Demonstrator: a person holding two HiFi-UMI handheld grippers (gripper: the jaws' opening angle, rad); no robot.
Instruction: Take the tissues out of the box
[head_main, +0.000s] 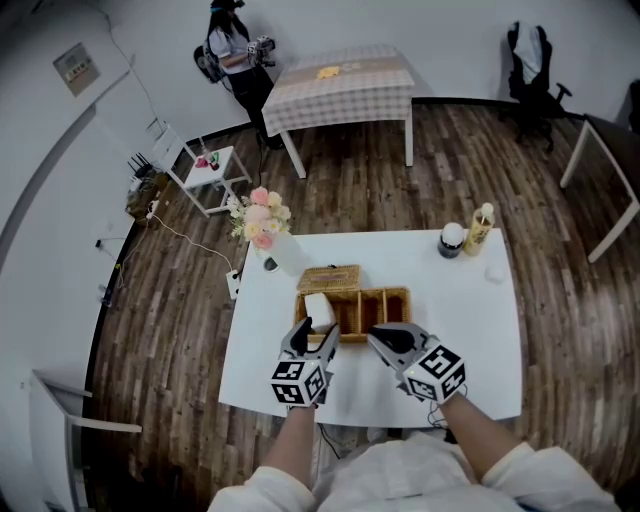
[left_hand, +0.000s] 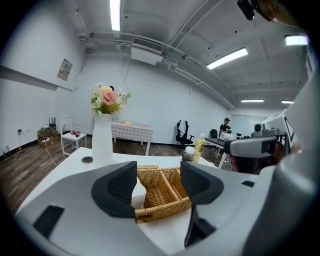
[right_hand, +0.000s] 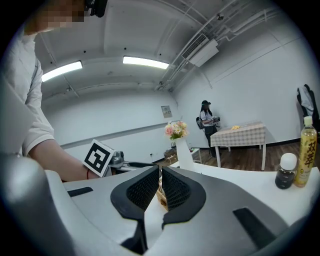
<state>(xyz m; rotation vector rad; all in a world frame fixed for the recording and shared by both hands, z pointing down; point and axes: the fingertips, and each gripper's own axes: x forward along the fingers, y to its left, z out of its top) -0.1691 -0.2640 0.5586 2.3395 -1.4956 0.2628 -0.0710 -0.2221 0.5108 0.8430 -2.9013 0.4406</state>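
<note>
On the white table (head_main: 470, 330) stands a wicker tissue box (head_main: 330, 279), and in front of it a wicker tray (head_main: 385, 298) with several compartments. A white tissue (head_main: 318, 308) lies in the tray's left compartment. My left gripper (head_main: 316, 330) hovers at the tray's near left corner, open, with nothing between its pads. In the left gripper view the tray (left_hand: 162, 192) shows between the jaws of the left gripper (left_hand: 158, 175), and the tissue (left_hand: 138, 196) is half hidden behind the left one. My right gripper (head_main: 387, 337) stands shut and empty at the tray's near edge. In its own view the right gripper (right_hand: 160, 172) shows only a sliver of wicker.
A white vase of pink flowers (head_main: 262, 225) stands at the table's back left corner. At the back right are a yellow bottle (head_main: 479, 228) and a dark jar with a white cap (head_main: 451, 239). Beyond stand a checked table (head_main: 345, 85) and a person (head_main: 232, 50).
</note>
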